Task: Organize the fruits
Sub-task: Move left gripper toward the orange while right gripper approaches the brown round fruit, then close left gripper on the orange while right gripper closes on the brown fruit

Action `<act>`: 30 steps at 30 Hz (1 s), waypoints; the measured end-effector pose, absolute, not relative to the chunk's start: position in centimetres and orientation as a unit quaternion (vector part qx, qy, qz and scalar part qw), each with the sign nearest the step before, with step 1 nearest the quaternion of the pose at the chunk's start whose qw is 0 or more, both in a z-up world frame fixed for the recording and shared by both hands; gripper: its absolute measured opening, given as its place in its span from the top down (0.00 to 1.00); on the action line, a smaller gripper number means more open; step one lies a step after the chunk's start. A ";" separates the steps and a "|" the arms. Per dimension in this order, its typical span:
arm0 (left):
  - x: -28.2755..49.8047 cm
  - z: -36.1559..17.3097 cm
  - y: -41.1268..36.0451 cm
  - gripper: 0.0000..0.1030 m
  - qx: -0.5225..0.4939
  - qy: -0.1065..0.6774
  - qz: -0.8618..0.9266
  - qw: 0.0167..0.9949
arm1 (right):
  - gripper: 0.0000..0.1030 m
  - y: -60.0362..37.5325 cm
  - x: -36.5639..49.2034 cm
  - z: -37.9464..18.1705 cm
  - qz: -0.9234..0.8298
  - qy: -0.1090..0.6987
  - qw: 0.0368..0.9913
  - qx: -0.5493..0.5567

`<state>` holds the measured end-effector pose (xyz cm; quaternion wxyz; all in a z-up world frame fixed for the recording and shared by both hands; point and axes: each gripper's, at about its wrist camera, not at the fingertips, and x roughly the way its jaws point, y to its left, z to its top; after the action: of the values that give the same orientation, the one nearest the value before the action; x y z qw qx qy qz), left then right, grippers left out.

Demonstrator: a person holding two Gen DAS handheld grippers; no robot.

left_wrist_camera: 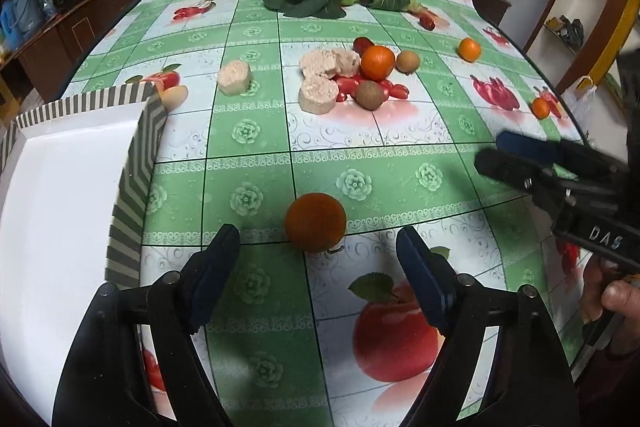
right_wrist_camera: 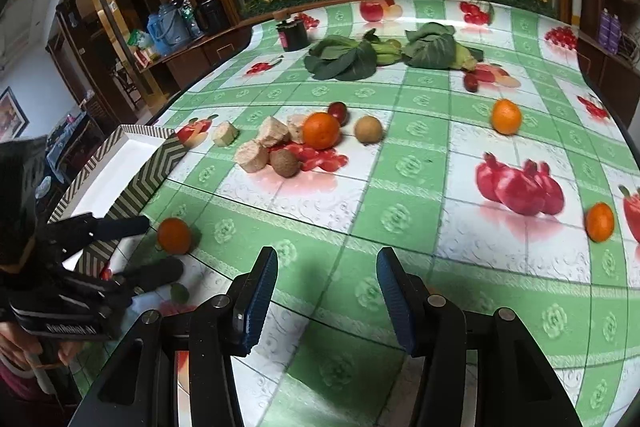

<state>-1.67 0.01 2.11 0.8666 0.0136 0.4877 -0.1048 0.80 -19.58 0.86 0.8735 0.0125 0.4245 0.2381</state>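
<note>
A round, matte orange fruit sits upright on the green-checked fruit-print tablecloth, just beside the long side of the white shallow box with a grey-striped rim. Farther from the box, a larger glossy orange rests in a cluster, touching small red tomatoes, a brown rough-skinned round fruit and a tan one. Two small oranges lie well apart, farthest from the box.
</note>
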 end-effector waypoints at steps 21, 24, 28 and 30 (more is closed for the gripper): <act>-0.7 1.2 -0.5 0.44 0.027 0.484 -0.098 0.869 | 0.75 -12.0 8.6 -0.8 0.303 0.434 0.846 -0.064; -0.8 1.3 -0.4 0.64 0.028 0.481 -0.103 0.870 | 0.78 -12.0 8.5 -0.9 0.297 0.428 0.850 -0.075; -1.0 1.5 0.2 0.70 0.011 0.482 -0.107 0.869 | 0.78 -12.4 7.8 -0.4 0.298 0.423 0.853 -0.062; -1.2 1.6 0.3 0.70 0.011 0.480 -0.105 0.871 | 0.78 -12.7 7.2 -0.1 0.298 0.419 0.856 -0.056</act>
<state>-1.24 0.30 1.64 0.8711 0.0112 0.4795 -0.1053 7.16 -12.70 -0.06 0.8556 -0.0562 0.4193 0.2982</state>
